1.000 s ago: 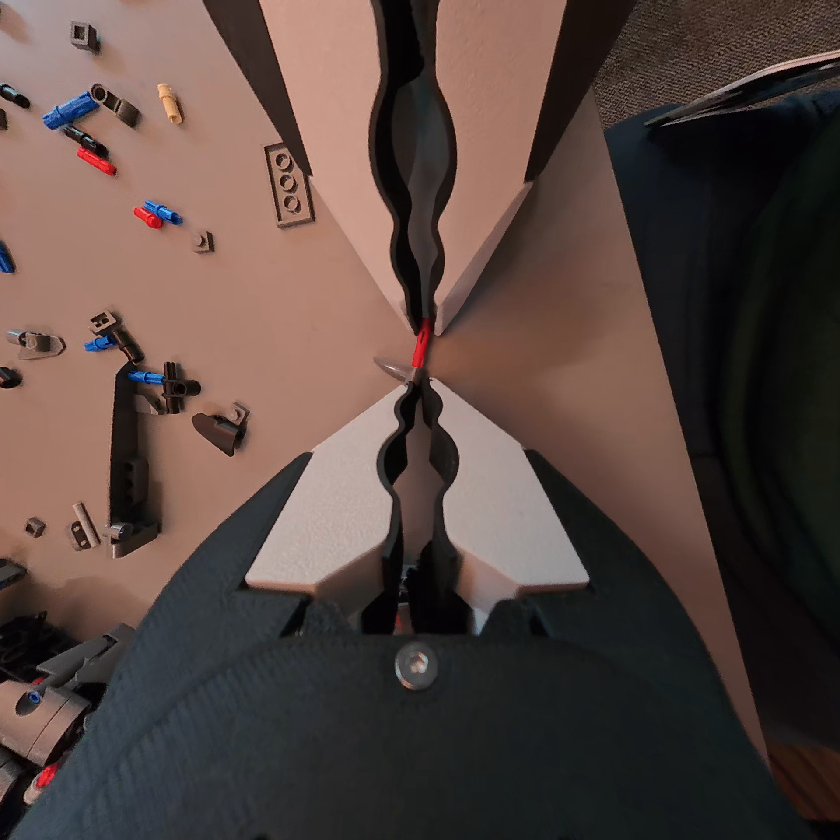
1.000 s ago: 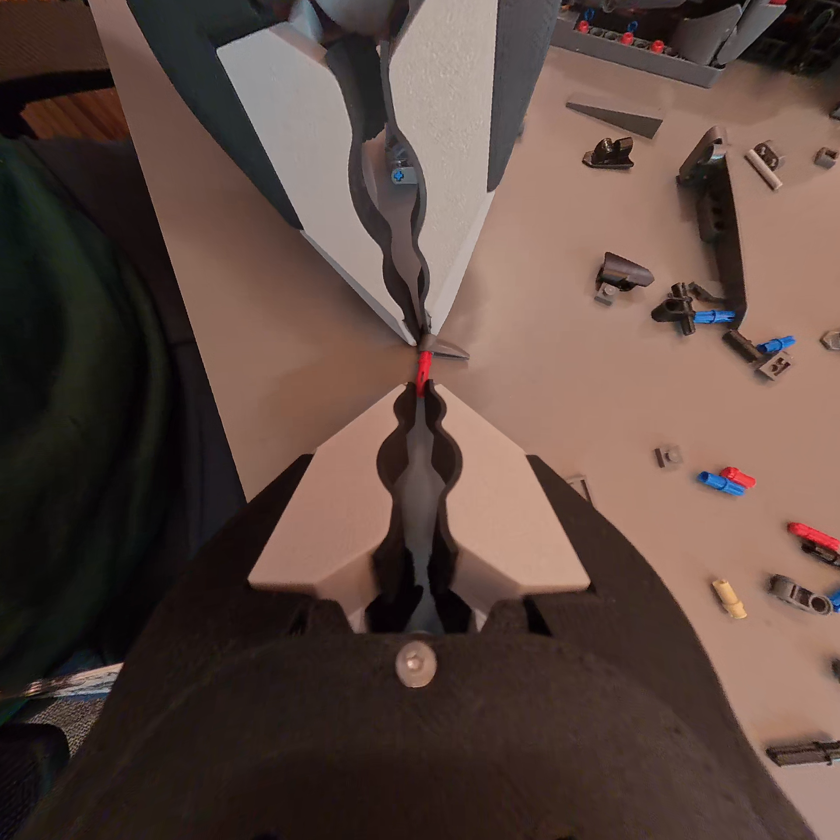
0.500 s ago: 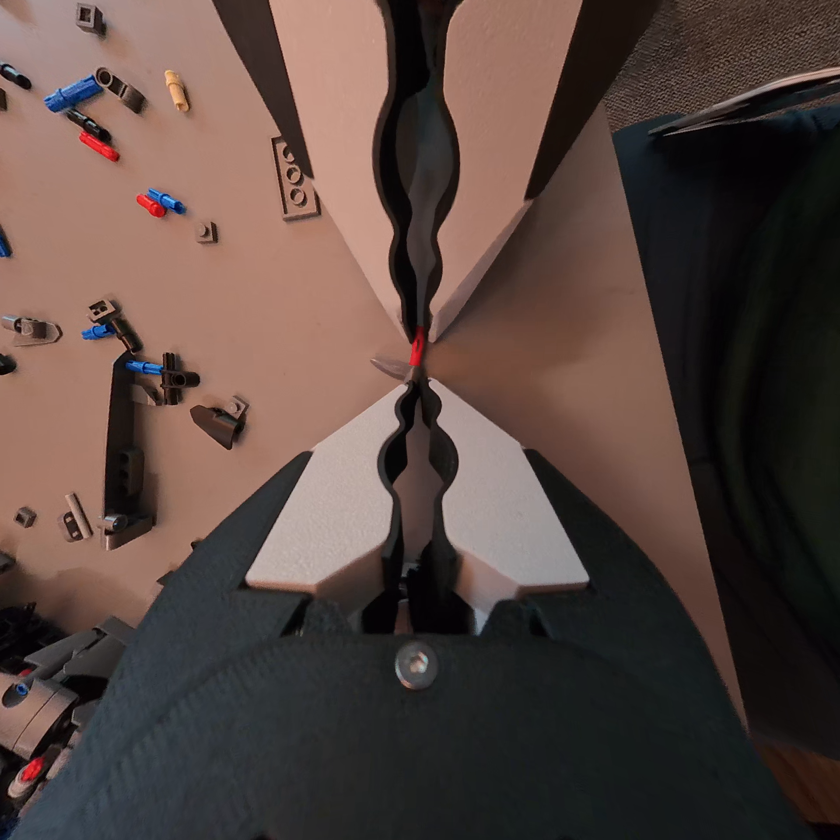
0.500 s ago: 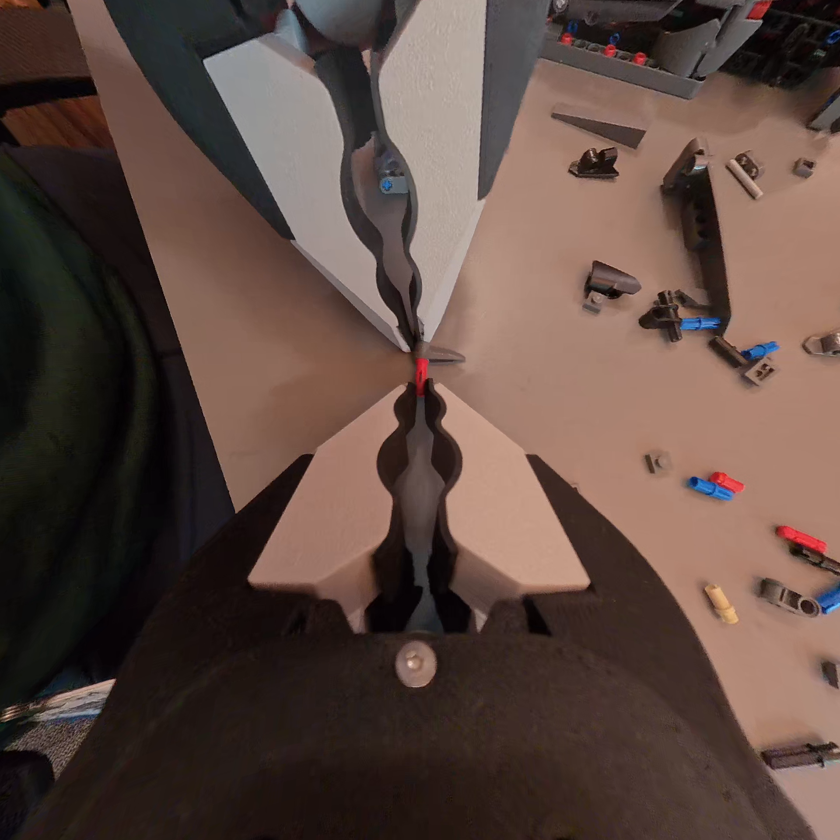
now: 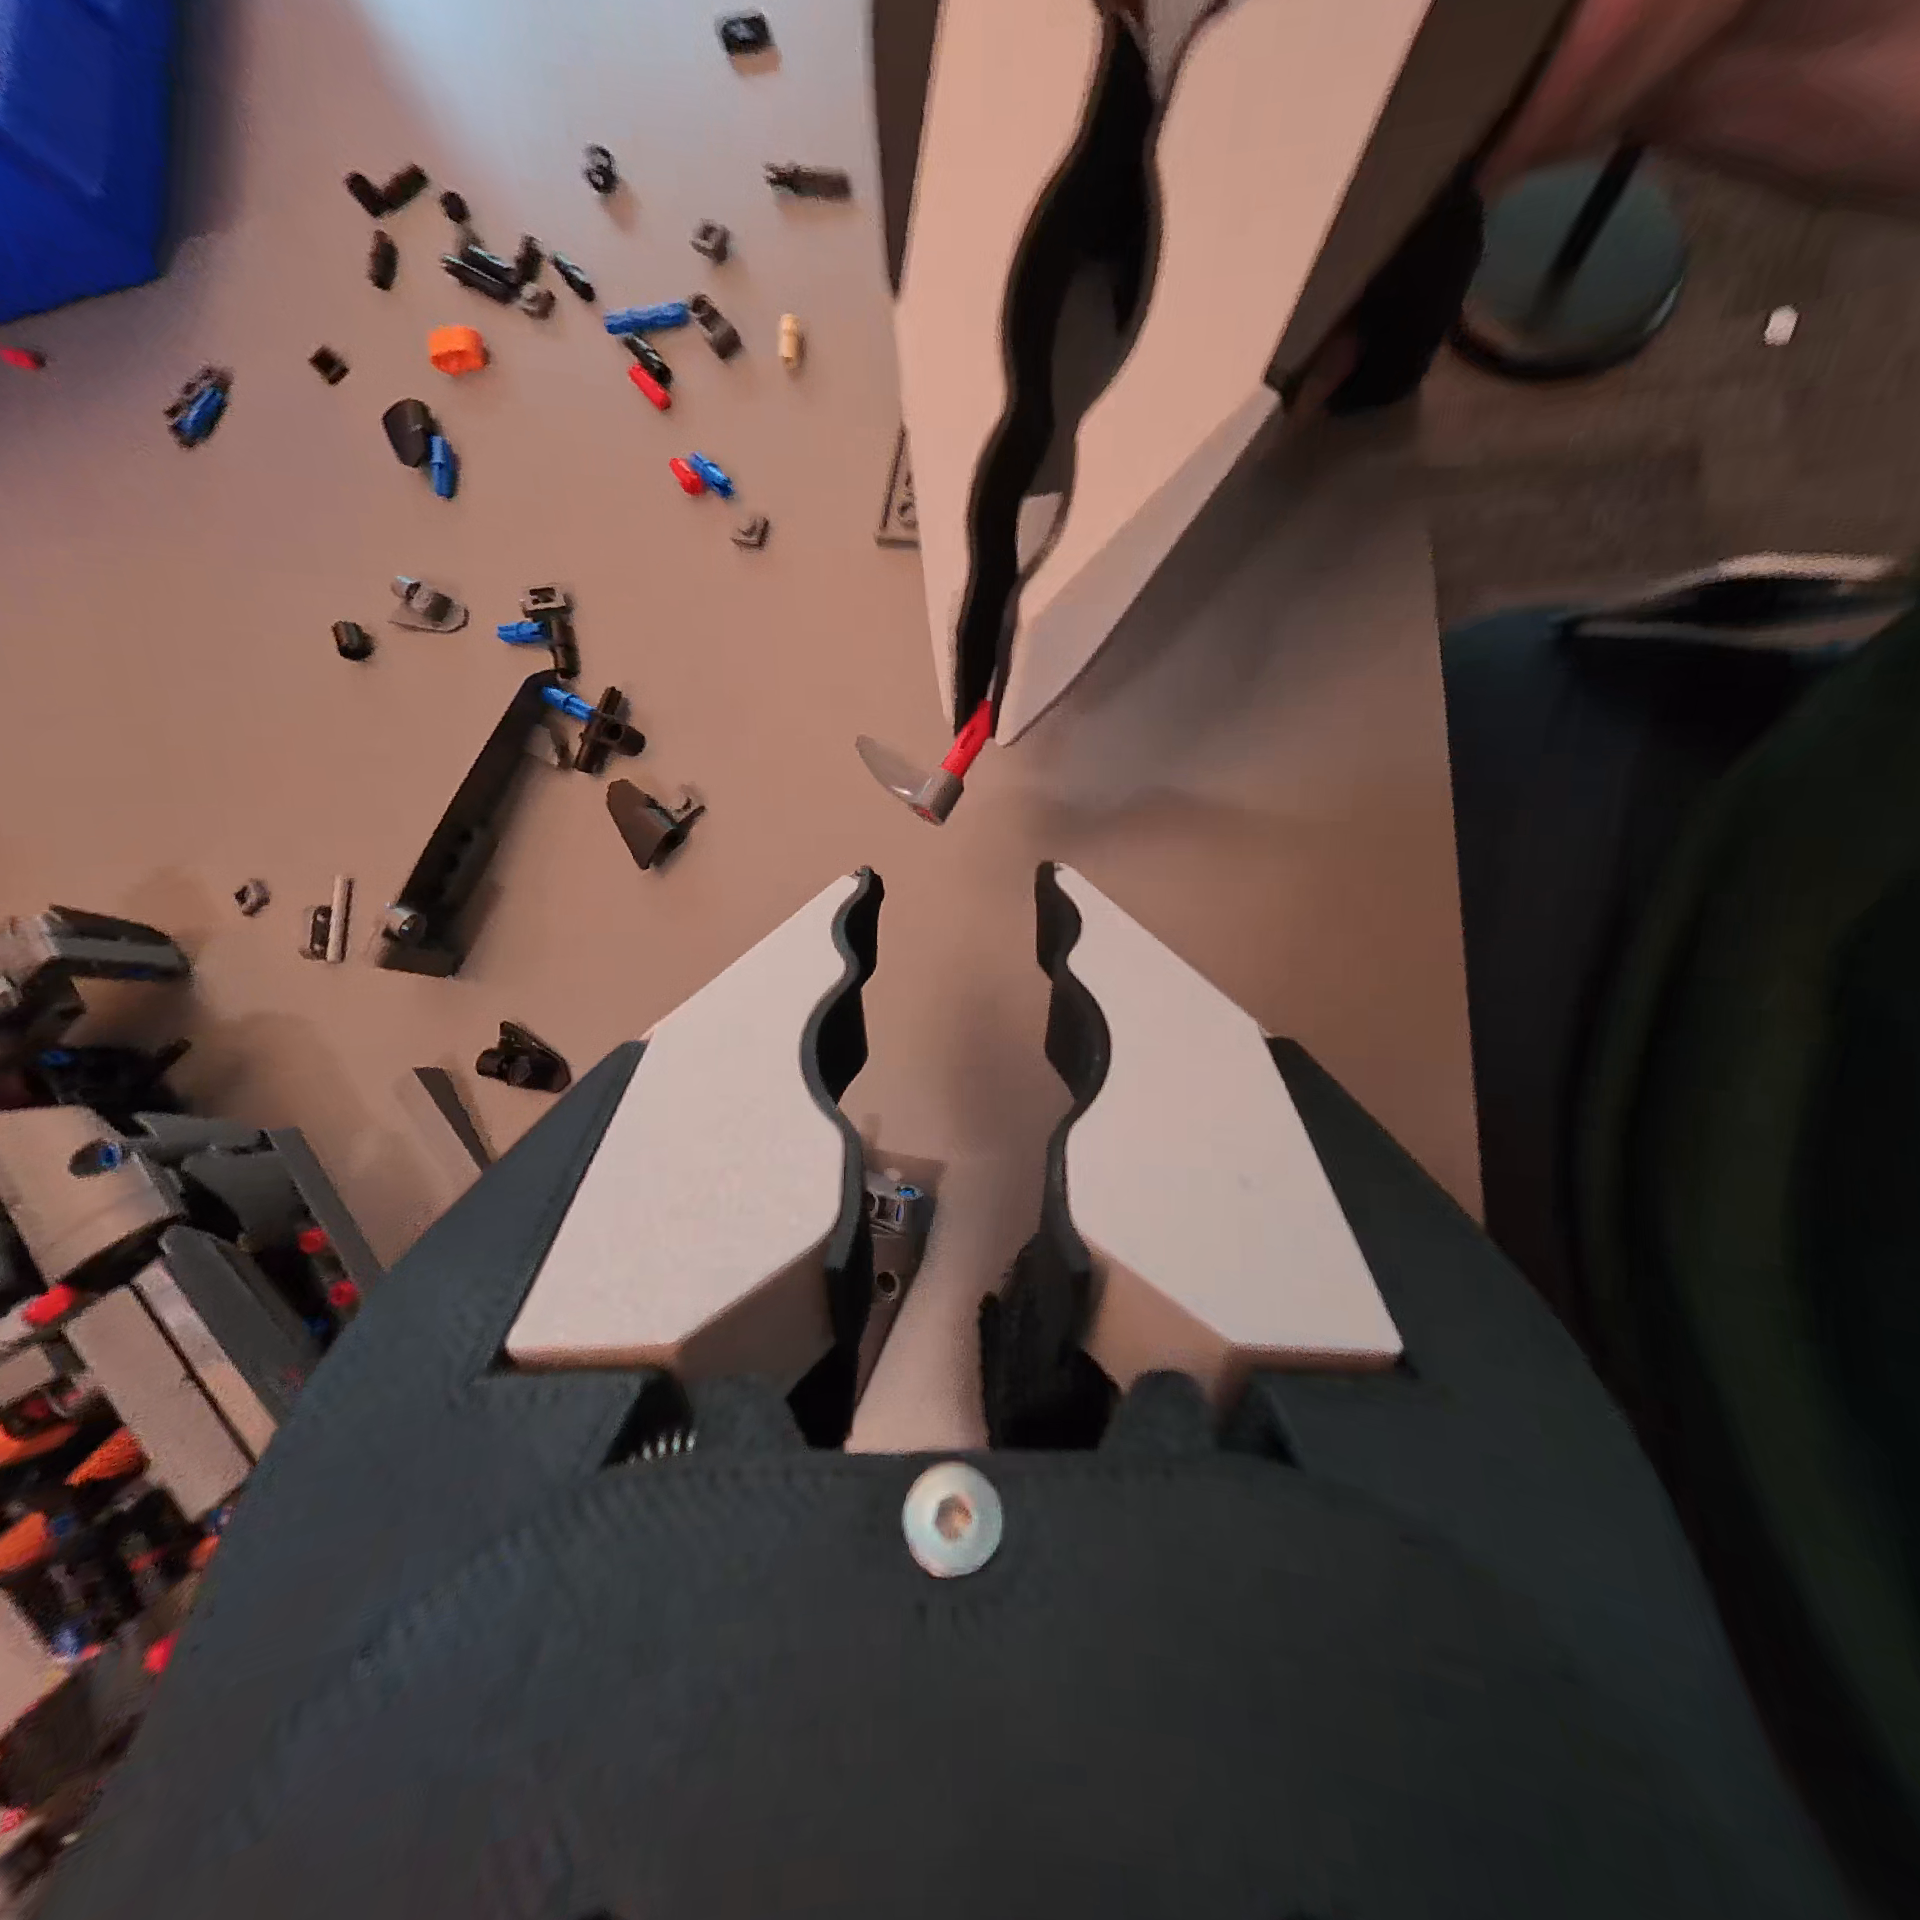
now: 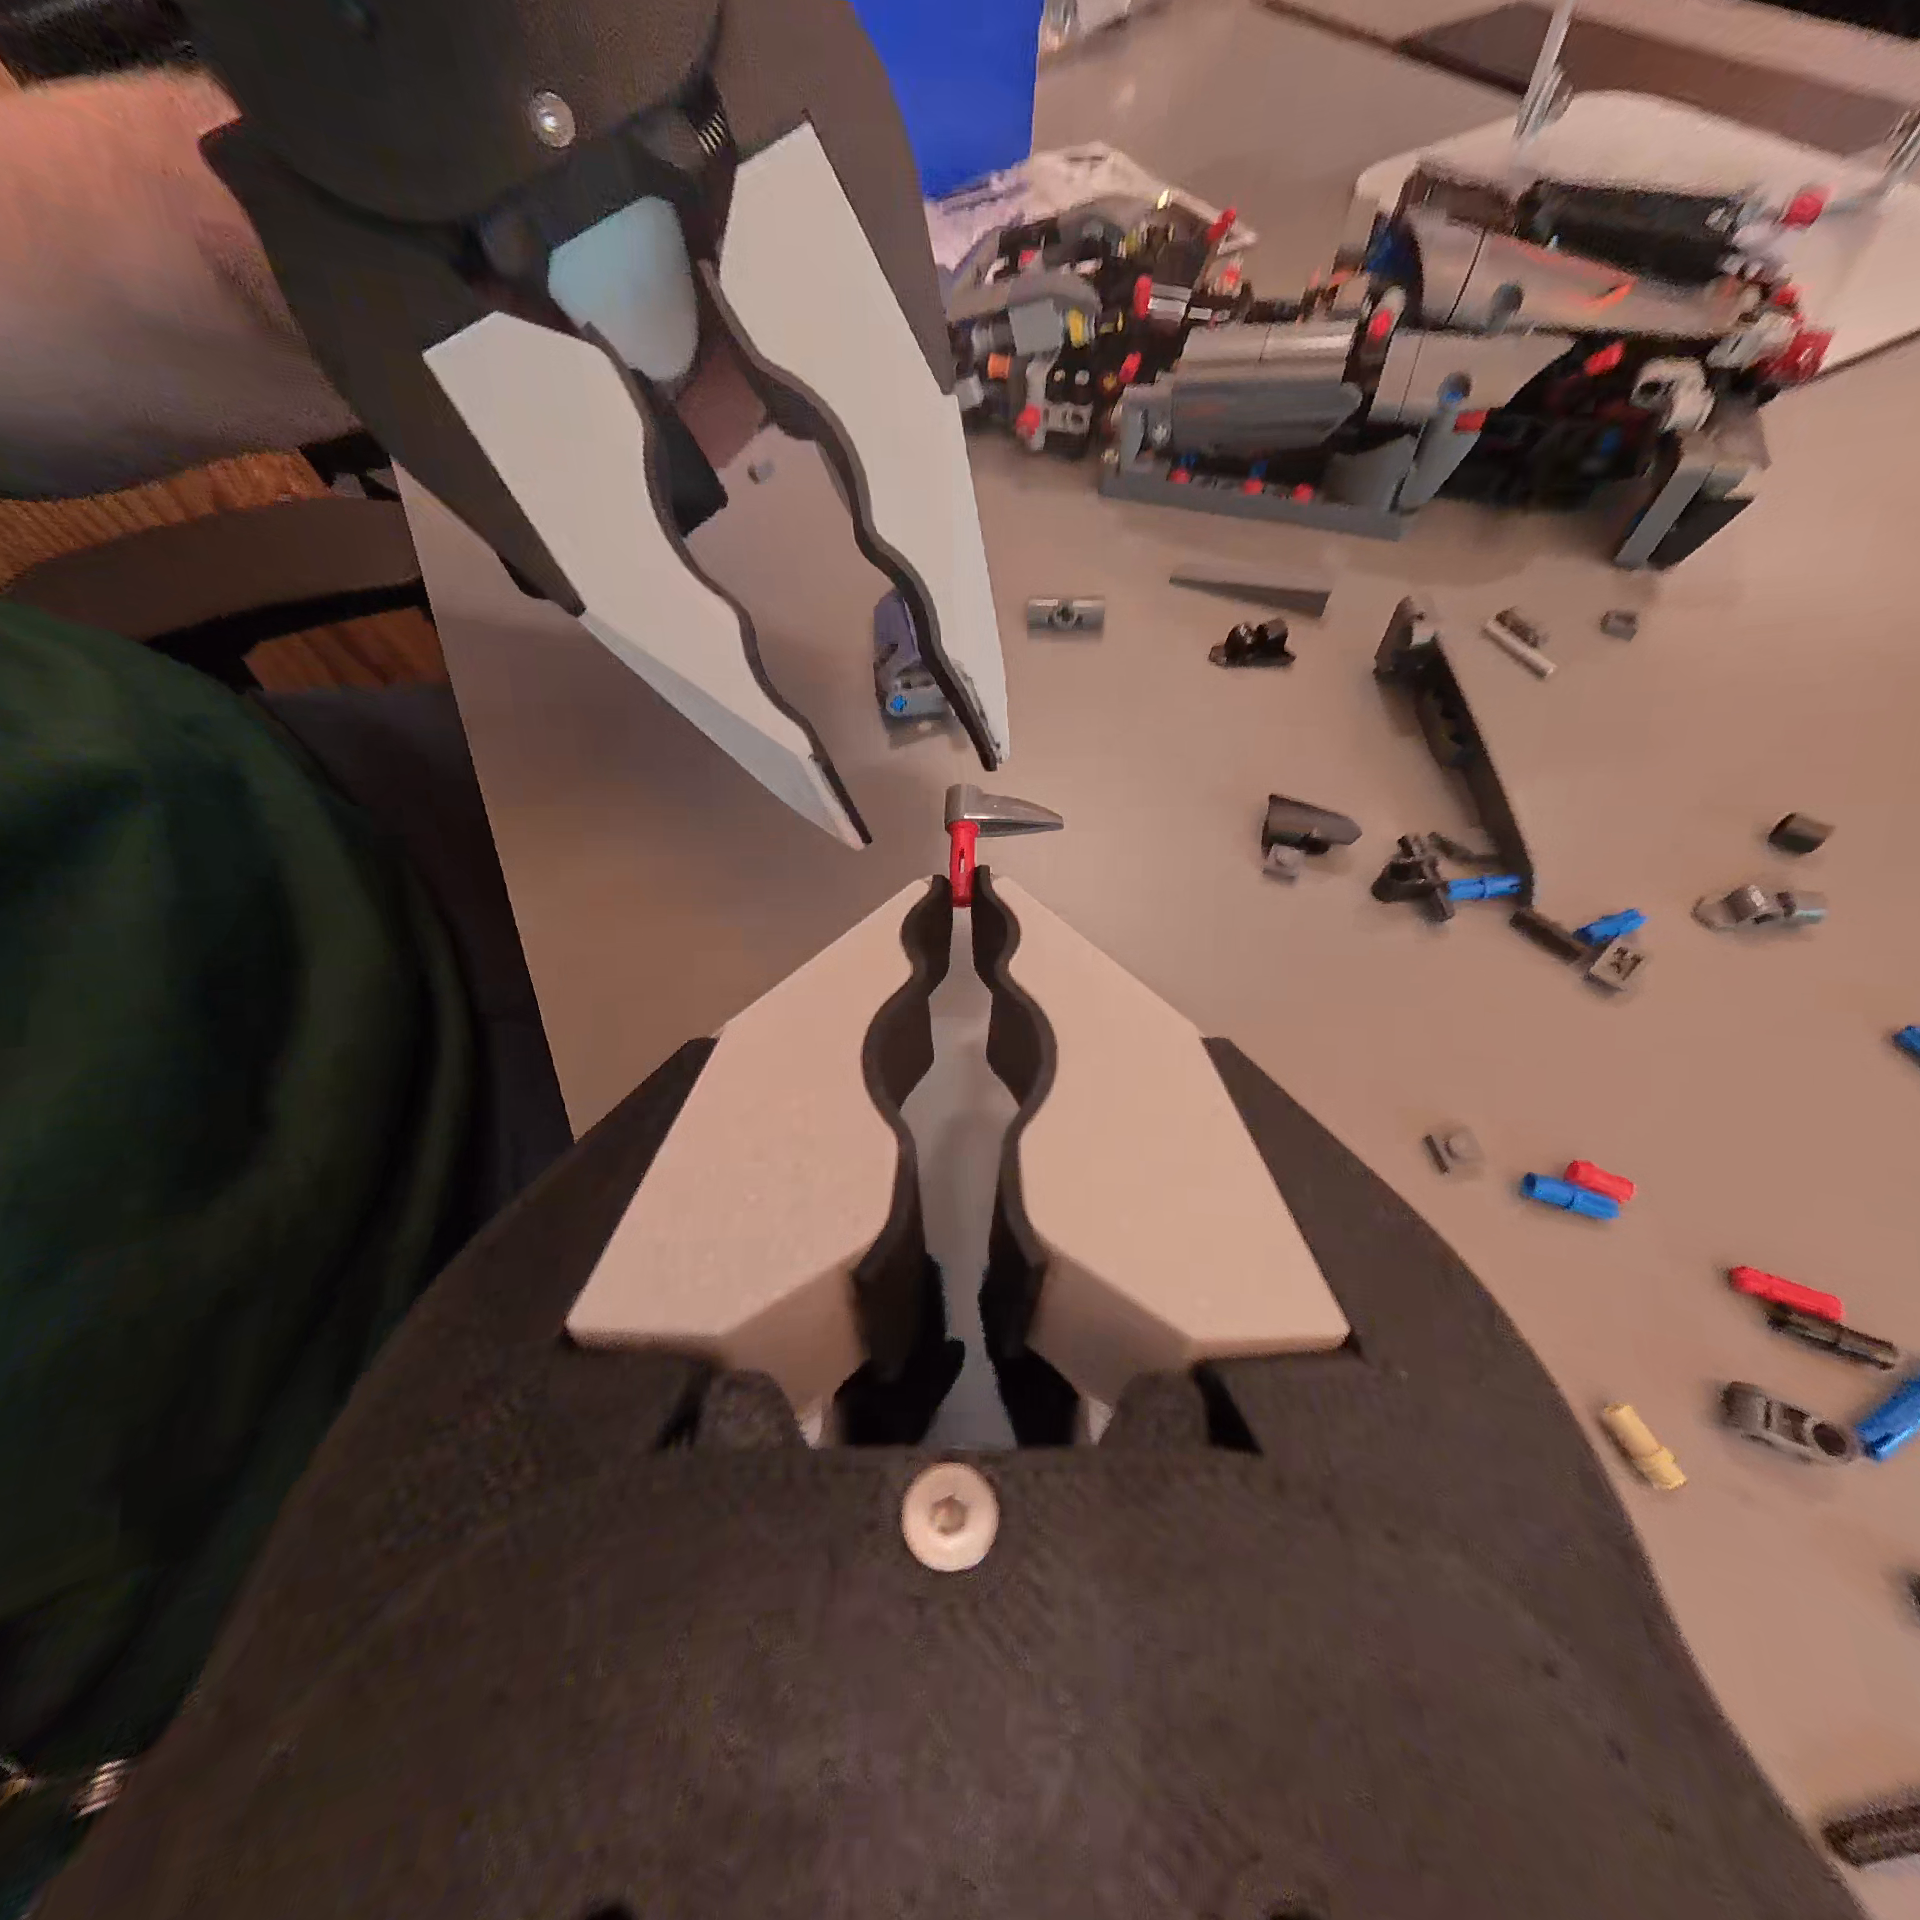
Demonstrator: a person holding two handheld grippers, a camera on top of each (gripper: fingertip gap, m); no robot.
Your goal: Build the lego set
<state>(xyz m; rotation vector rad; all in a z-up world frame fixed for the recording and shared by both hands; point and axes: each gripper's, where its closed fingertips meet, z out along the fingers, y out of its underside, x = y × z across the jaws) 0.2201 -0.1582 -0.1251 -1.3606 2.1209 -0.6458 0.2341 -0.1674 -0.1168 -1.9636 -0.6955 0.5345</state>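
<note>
Pinching a red pin [image 6: 962,871] capped with a grey piece [image 6: 1000,811], right gripper [image 6: 960,883]; left gripper [image 5: 956,875] jaws wide, empty.

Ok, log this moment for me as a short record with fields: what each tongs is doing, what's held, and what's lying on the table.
left tongs: open, empty, apart from the part
right tongs: shut on red pin
red pin: pinched at one end, grey curved piece attached on its free end
held assembly: above the table, between the two tongs
loose parts: blue pins, black beam, tan pin
partly built model: at the far side of the table
</note>
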